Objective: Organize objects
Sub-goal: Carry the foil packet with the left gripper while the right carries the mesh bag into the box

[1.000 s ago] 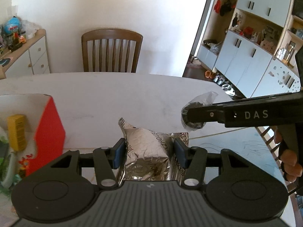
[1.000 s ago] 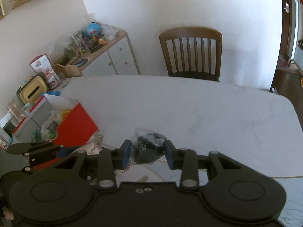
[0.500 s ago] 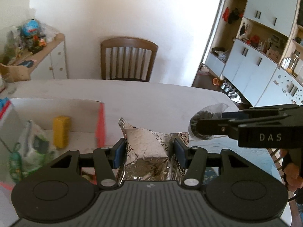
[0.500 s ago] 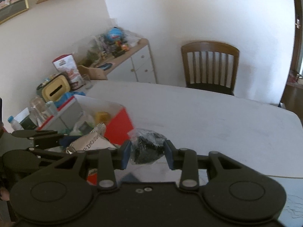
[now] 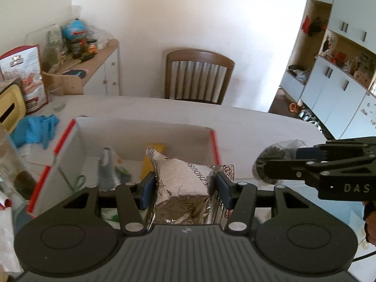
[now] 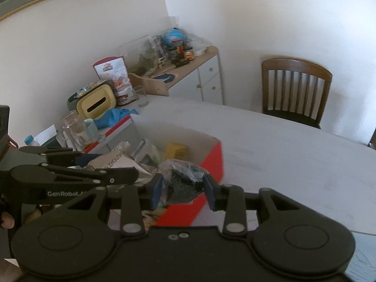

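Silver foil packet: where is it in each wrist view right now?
Left wrist: silver foil packet bottom centre, clamped in the left gripper.
Right wrist: left of centre, packet held beyond the black gripper arm.
Shared landmark: red-and-white box.

Crinkled shiny foil pouch (image 5: 183, 183); matt cardboard box (image 5: 141, 129); glossy wooden chair (image 5: 198, 77).

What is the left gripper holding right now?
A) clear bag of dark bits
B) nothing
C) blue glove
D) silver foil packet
D: the left gripper has its fingers pressed on a silver foil packet, above the red-and-white box.
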A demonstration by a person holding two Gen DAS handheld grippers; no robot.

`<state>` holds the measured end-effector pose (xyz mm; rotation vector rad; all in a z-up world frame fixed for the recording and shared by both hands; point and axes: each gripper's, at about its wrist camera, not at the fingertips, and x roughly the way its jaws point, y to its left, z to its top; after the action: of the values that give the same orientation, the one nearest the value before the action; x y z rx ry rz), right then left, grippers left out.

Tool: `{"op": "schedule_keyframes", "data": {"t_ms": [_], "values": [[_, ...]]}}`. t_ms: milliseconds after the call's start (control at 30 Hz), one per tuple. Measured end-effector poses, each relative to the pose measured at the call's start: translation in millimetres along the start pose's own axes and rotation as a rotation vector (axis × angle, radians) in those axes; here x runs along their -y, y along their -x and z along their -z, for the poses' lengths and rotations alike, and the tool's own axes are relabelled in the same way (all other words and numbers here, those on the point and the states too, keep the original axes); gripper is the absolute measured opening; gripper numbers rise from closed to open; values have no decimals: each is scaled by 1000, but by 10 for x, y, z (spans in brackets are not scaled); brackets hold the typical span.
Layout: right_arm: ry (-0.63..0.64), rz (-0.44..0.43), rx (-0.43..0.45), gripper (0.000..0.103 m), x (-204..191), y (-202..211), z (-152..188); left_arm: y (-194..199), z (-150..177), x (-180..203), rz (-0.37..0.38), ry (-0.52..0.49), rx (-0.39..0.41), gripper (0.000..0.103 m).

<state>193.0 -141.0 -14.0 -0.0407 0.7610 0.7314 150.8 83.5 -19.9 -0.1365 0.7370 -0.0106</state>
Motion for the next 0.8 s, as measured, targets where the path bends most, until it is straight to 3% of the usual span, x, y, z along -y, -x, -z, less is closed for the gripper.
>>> {"op": "schedule_keyframes", "data": {"t_ms": [567, 800], "values": [[61, 35, -79, 36, -505, -831, -23, -508, 19, -848, -62, 0, -76, 54], [118, 70, -122, 36, -650, -1147, 42, -739, 53, -982, -65, -10, -98, 54]]}}
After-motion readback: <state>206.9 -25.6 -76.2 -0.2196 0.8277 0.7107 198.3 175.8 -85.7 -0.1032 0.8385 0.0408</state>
